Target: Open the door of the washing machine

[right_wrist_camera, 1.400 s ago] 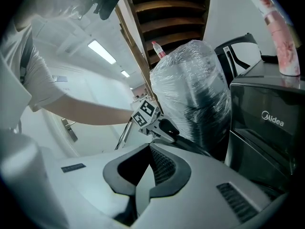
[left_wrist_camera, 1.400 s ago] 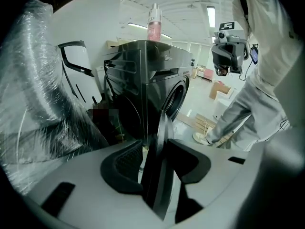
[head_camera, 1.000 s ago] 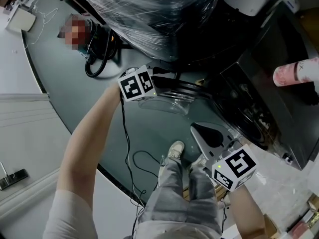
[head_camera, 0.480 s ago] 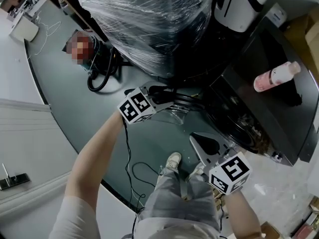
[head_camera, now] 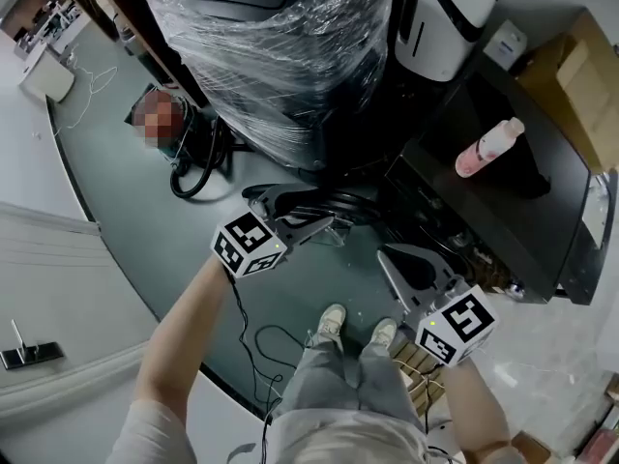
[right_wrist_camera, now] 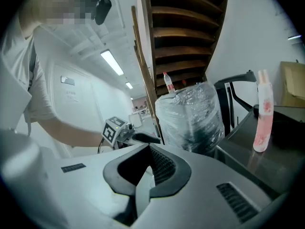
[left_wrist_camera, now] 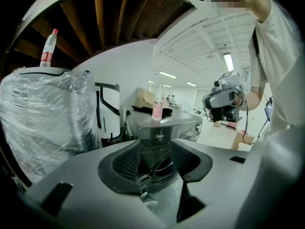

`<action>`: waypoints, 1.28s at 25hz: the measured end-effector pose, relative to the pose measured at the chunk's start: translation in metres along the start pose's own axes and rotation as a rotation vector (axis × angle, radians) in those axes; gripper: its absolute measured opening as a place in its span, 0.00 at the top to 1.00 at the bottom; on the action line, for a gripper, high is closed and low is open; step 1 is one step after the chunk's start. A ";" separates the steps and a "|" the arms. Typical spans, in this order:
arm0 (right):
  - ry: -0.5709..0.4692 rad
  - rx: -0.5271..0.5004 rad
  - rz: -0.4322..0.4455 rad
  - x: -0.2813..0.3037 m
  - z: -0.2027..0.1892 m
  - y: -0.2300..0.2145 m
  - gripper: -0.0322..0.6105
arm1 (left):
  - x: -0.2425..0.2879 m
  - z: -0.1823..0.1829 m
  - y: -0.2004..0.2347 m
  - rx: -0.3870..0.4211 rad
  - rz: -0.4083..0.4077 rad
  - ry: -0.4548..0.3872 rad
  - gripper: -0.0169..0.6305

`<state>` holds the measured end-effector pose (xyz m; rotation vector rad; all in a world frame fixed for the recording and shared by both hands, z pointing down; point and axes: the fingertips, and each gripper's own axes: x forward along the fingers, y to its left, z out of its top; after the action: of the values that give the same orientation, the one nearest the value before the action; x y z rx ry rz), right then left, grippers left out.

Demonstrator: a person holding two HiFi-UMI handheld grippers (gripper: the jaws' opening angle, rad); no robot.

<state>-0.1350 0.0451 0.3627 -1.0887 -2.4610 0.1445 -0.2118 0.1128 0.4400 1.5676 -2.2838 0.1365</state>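
The dark washing machine (head_camera: 503, 216) stands at the right with a pink bottle (head_camera: 486, 149) on its top. In the left gripper view its front (left_wrist_camera: 162, 128) and round door (left_wrist_camera: 163, 165) show between the jaws, some way off. My left gripper (head_camera: 338, 213) (left_wrist_camera: 157, 152) points at it; its jaws stand apart and are closing, with nothing pressed between them. My right gripper (head_camera: 389, 255) (right_wrist_camera: 148, 149) hangs lower right, near the machine's front, jaws together and empty.
A large appliance wrapped in plastic film (head_camera: 280, 56) stands behind the left gripper, with a white unit (head_camera: 445, 13) next to it. A cardboard box (head_camera: 580, 75) is at the far right. Cables (head_camera: 276, 341) lie on the floor by the person's shoes (head_camera: 334, 322).
Both grippers have risen and the left one has rolled, so its marker cube faces differently. The view has tilted up, so more of the machine's top and the box is in view.
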 end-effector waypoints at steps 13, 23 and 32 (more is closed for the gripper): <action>-0.150 -0.207 -0.104 -0.093 0.101 0.024 0.92 | -0.061 0.138 -0.089 0.093 0.047 -0.215 0.78; -0.246 -0.288 -0.136 -0.169 0.147 0.046 0.92 | -0.084 0.203 -0.163 0.145 0.171 -0.290 0.83; -0.306 -0.340 -0.132 -0.231 0.167 0.073 0.92 | -0.081 0.238 -0.211 0.136 0.254 -0.298 0.91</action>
<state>-0.0219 -0.0592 0.1116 -1.1001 -2.9010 -0.1674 -0.0502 0.0379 0.1644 1.4349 -2.7559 0.1343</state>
